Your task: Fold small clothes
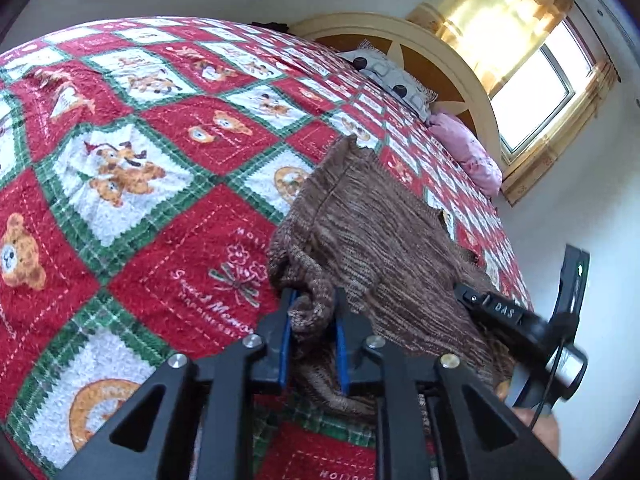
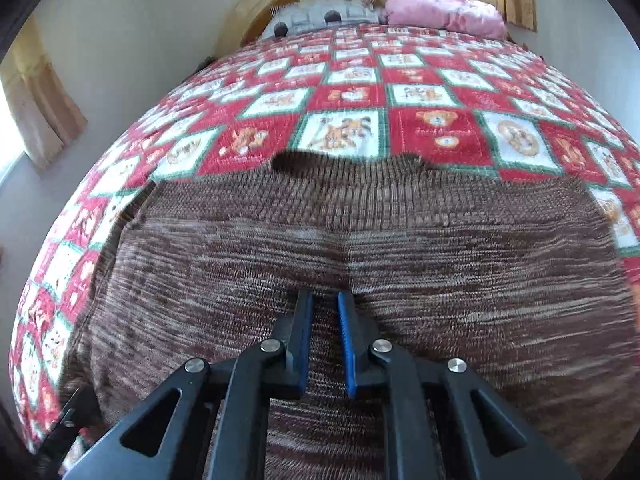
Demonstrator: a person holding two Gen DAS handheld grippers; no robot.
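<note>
The brown knit sweater (image 2: 360, 248) lies spread on the bed, over a red, white and green patchwork quilt (image 1: 132, 152) printed with teddy bears.

The left gripper (image 1: 313, 300) has its 2 blue-padded fingers (image 1: 285, 336) closed to a narrow gap on a bunched, rolled edge of the sweater, and the knit fills the space between them. From that pinch the fabric rises in a fold and runs away across the quilt.

The right gripper (image 2: 325, 300) sits low over the middle of the sweater. Its 2 fingers (image 2: 347, 344) stand a little apart with knit showing in the gap; whether they pinch the fabric or only rest on it cannot be told.

At the head of the bed a grey patterned pillow (image 2: 320, 18) and a pink pillow (image 2: 444, 14) lean against the curved wooden headboard (image 1: 452, 60).
</note>
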